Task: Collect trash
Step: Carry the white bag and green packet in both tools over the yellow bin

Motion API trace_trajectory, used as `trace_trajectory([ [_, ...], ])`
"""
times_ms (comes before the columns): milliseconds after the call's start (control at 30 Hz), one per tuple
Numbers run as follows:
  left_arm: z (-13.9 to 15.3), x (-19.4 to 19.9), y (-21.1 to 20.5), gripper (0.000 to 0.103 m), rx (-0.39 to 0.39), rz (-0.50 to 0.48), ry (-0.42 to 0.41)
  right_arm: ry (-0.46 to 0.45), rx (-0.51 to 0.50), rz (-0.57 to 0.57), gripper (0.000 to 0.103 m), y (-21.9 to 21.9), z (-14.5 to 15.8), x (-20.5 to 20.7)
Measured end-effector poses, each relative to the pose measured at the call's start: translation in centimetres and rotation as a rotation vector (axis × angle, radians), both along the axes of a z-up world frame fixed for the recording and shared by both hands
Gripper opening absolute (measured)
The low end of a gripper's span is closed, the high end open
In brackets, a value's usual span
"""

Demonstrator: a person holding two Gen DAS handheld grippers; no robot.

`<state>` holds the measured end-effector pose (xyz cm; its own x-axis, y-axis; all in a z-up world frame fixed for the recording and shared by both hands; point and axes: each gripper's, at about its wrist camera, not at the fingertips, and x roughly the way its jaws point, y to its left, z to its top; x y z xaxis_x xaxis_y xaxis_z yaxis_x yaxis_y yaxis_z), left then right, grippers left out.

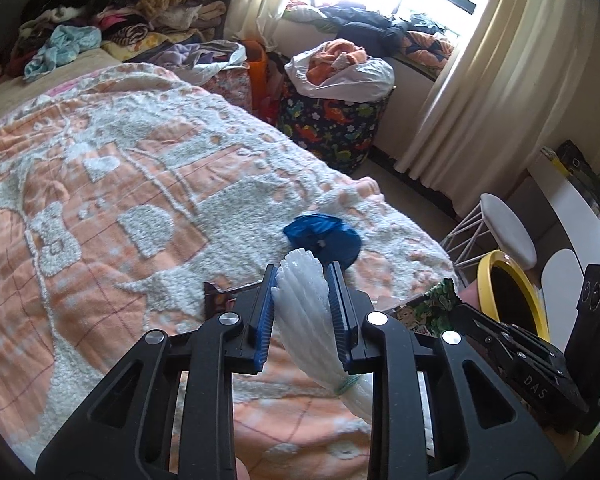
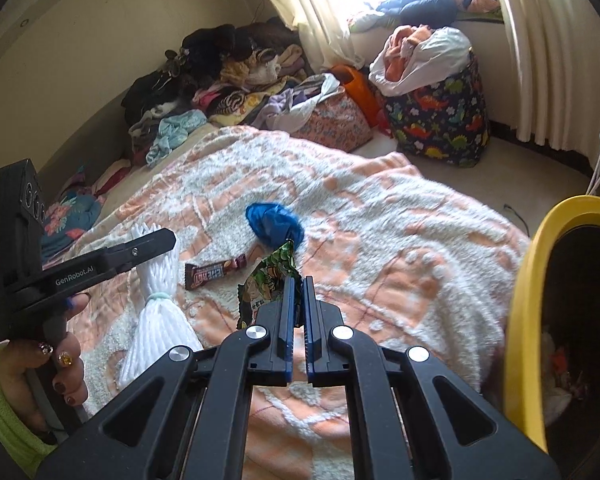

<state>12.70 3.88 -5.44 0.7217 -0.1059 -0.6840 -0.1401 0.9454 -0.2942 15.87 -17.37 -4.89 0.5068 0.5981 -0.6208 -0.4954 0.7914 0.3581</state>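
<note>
My left gripper (image 1: 302,276) is shut on a white foam net sleeve (image 1: 304,300), tied with a green band, held above the bed; it also shows in the right wrist view (image 2: 156,280). My right gripper (image 2: 298,284) is shut on a green printed snack wrapper (image 2: 266,280), also seen in the left wrist view (image 1: 432,308). A crumpled blue plastic bag (image 2: 274,224) and a brown candy bar wrapper (image 2: 216,272) lie on the orange-and-white blanket (image 2: 380,240). A yellow-rimmed black trash bin (image 2: 540,320) stands at the bed's right edge with trash inside.
Piles of clothes (image 2: 220,80) cover the far end of the bed. A dinosaur-print laundry bag (image 2: 440,116) and an orange bag (image 2: 356,84) stand on the floor by the curtains. A white stool (image 1: 508,228) stands beside the bin.
</note>
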Motion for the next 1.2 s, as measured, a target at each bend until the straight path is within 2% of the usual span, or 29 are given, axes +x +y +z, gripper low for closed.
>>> trace_trajectory([
  [667,2.2,2.5,-8.7,0.019,0.025,-0.169,-0.05,-0.049,0.04,-0.179,0.004,-9.4,2.1,-1.0],
  [1200,3.5,4.0,-15.3,0.019,0.055,-0.296,-0.08,-0.057,0.066,-0.328,0.004,-16.0,2.3,-1.5],
])
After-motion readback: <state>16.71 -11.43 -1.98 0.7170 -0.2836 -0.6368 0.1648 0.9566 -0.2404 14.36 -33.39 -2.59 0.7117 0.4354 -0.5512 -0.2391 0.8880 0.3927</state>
